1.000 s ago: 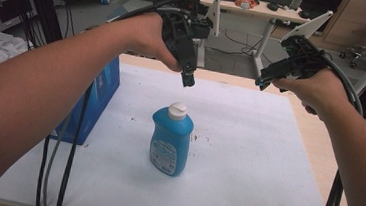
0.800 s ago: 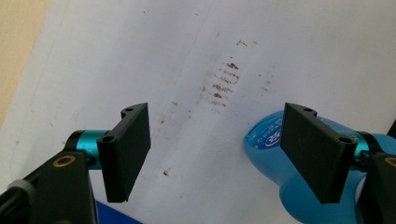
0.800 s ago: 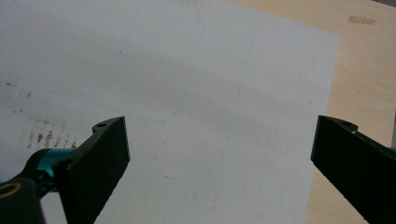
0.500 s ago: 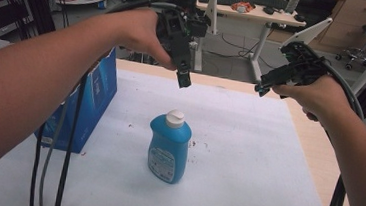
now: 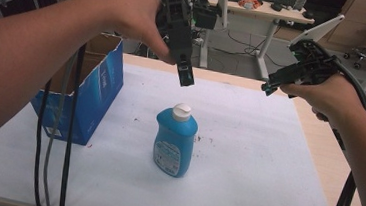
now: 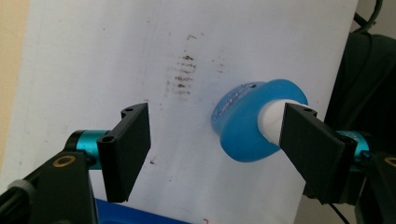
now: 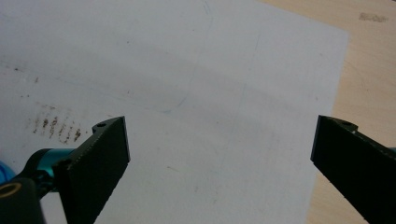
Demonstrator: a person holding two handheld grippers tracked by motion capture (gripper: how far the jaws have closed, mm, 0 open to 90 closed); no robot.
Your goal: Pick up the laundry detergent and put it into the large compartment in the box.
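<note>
Standing upright near the middle of the white paper sheet (image 5: 247, 154) is the blue plastic bottle with a white flip cap (image 5: 175, 141), label facing the camera in the high view. The left gripper (image 5: 186, 78) is held in the air above the bottle, at about 12 o'clock from the cap, jaws pointed down, clear of it. In the left gripper view the bottle (image 6: 247, 123) is seen from above, off-centre at roughly 3 o'clock, its white cap partly hidden behind the right-hand jaw; no contact can be made out. The jaws are spread wide and nothing is held.

The right gripper (image 5: 268, 86) is held at about 2 o'clock from the bottle, well apart from it, tips pointed toward the sheet's centre. Its jaws are also spread wide, with nothing between them but bare sheet in the right gripper view (image 7: 215, 154).

An open blue cardboard box (image 5: 89, 92) sits at 9 o'clock from the bottle, near the sheet's left edge. Brown smudges (image 6: 182, 74) are marked on the sheet just beside the bottle.
</note>
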